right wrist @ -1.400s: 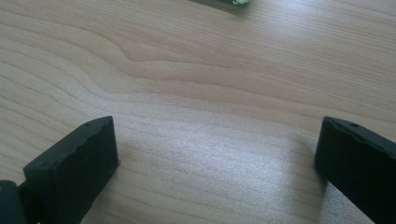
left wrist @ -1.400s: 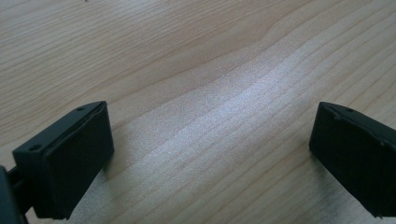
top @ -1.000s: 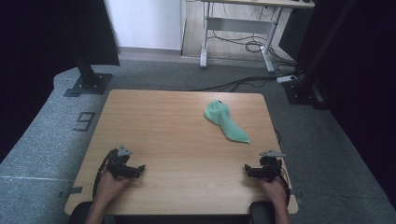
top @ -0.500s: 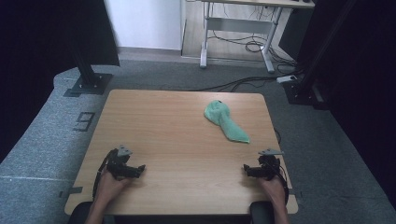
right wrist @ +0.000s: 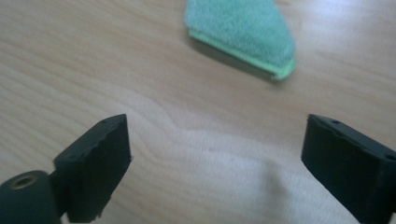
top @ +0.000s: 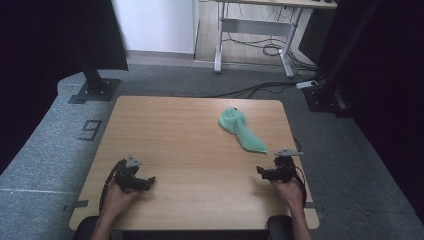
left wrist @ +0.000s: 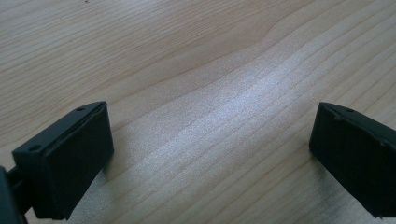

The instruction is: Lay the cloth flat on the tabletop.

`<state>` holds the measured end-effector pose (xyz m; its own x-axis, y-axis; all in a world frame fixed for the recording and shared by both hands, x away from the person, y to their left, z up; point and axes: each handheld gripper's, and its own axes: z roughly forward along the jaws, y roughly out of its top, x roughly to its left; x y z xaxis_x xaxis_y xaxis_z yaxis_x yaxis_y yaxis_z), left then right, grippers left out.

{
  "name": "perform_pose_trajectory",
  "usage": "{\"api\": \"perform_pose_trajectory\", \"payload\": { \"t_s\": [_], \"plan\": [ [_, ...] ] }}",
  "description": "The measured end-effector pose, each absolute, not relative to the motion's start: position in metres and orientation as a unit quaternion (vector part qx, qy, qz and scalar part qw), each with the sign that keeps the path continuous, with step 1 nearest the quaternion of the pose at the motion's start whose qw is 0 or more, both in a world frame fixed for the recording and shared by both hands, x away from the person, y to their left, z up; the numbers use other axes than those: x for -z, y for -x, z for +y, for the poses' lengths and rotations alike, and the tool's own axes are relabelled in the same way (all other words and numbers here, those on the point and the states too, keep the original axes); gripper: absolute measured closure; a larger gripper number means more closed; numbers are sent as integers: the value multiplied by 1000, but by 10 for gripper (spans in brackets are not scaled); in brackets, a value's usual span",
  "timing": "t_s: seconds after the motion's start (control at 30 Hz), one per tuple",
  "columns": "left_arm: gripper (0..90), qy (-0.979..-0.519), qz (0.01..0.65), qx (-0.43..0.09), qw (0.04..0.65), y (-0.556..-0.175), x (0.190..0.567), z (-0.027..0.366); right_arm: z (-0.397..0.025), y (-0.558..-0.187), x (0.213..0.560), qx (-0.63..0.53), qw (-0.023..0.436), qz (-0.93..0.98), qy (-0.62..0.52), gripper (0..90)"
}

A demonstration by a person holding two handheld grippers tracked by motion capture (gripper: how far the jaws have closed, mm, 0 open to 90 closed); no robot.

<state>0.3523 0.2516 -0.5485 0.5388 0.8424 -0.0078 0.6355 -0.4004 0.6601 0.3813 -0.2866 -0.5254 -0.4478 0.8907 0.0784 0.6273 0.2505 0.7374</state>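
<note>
Green cloth [top: 241, 131] lies on the far right part of the table [top: 190, 145], bunched at its far end and tapering to a narrow tip that points back toward the near right edge; long axis runs diagonally, far-left to near-right. Right tool [top: 267, 173] sits near the near edge just below that tip, jaws spread wide and holding nothing; in the right gripper view the cloth's [right wrist: 243, 32] tip lies ahead, a little right of centre, apart from the jaws. Left tool [top: 142, 182] rests well apart at the near left, jaws likewise spread over bare wood. Right tool is clearly the nearer; likely reach is forward to the tip.
</note>
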Motion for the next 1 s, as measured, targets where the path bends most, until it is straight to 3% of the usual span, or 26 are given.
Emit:
{"api": "perform_pose_trajectory", "payload": {
  "t_s": [0.47,0.8,1.0],
  "plan": [
    [0,-820,451,-166,312,-352,549,252,-273,-409,508,-371,183,774,-479,250],
    [0,-820,450,-166,311,-352,548,252,-263,-432,502,-377,171,781,-467,424],
    [0,-821,450,-166,311,-352,548,252,-250,-445,499,-367,174,794,-451,483]
  ]
}}
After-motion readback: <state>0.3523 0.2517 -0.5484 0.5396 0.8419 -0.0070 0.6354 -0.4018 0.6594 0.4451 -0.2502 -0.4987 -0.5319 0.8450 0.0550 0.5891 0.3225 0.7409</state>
